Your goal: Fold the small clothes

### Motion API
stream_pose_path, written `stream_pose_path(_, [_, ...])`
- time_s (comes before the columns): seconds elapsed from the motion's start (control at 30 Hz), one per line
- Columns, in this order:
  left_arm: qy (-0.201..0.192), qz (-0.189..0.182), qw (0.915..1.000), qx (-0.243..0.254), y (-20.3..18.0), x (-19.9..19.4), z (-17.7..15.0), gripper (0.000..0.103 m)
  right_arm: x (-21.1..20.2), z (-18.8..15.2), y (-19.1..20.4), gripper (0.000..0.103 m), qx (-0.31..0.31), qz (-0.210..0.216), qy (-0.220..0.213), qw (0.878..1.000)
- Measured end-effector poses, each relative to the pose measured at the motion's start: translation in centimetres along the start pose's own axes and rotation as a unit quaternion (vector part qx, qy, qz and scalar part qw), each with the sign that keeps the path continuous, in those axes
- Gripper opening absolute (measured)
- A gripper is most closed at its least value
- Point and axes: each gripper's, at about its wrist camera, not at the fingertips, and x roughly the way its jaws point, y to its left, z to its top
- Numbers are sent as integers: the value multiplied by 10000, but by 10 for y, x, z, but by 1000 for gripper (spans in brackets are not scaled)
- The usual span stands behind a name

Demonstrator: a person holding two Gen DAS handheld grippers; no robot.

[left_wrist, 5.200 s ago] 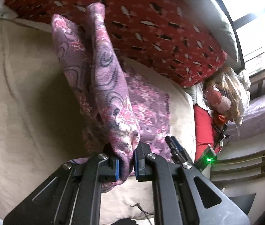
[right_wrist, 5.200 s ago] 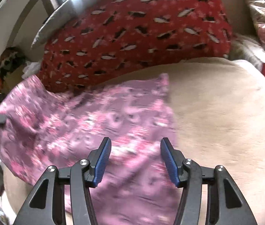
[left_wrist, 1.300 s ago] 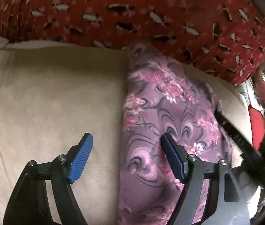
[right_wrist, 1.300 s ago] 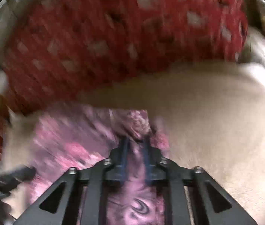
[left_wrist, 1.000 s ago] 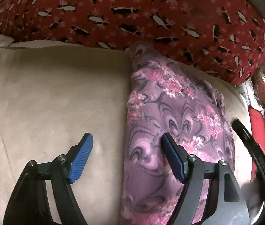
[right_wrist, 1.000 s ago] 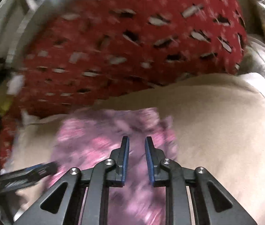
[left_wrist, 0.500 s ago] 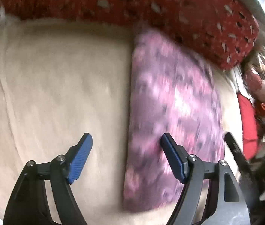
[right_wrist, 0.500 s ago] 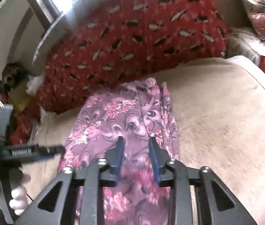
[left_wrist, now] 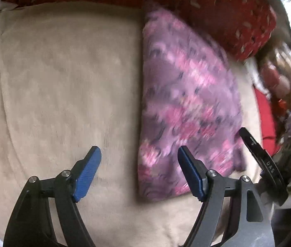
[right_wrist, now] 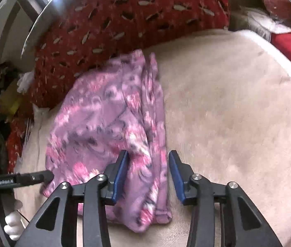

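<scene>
While the folded purple floral garment (right_wrist: 112,127) lies on the beige blanket (right_wrist: 228,113) beside the red pillow (right_wrist: 135,16), it is gripped by neither tool. The left gripper (left_wrist: 138,173) is spread wide and empty; the right gripper (right_wrist: 147,175), jaws just parted, appears released above it.

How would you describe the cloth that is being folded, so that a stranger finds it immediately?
Look at the wide beige plush cushion that fills the scene. On it, its far end against the big red patterned pillow, lies a folded purple cloth with pink flowers. It is the only purple, flowered thing there.
</scene>
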Motion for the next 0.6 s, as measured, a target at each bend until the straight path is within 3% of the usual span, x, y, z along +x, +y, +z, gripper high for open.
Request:
stream_pose_path(0.13, [-68, -382, 9983, -431, 6, -5, 29, 77, -9, 32, 13, 45, 82, 304, -549, 9980])
stream_pose_path(0.2, [3, -426, 9976, -551, 5, 5, 41, 77, -4, 42, 23, 40, -33, 336, -645, 9973])
stream_pose_path(0.27, [95, -338, 9978, -570, 3, 18, 43, 77, 8, 48, 34, 23, -228, 224, -712, 9969])
stream_pose_path(0.3, [183, -274, 9979, -564, 3, 28, 45, 77, 16, 49, 34, 19, -222, 167, -659, 9974])
stream_pose_path(0.4, [230, -372, 9977, -522, 3, 31, 44, 83, 62, 47, 28, 18, -401, -456, 35, 9981])
stream_pose_path(0.5, [134, -711, 9963, -458, 8, 20, 54, 83, 54, 57, 25, 24, -465, -385, -174, 9980])
stream_pose_path(0.6, [130, -1072, 9919, -676, 20, 18, 67, 83, 38, 68, 1, 35, 196, -50, -465, 9987])
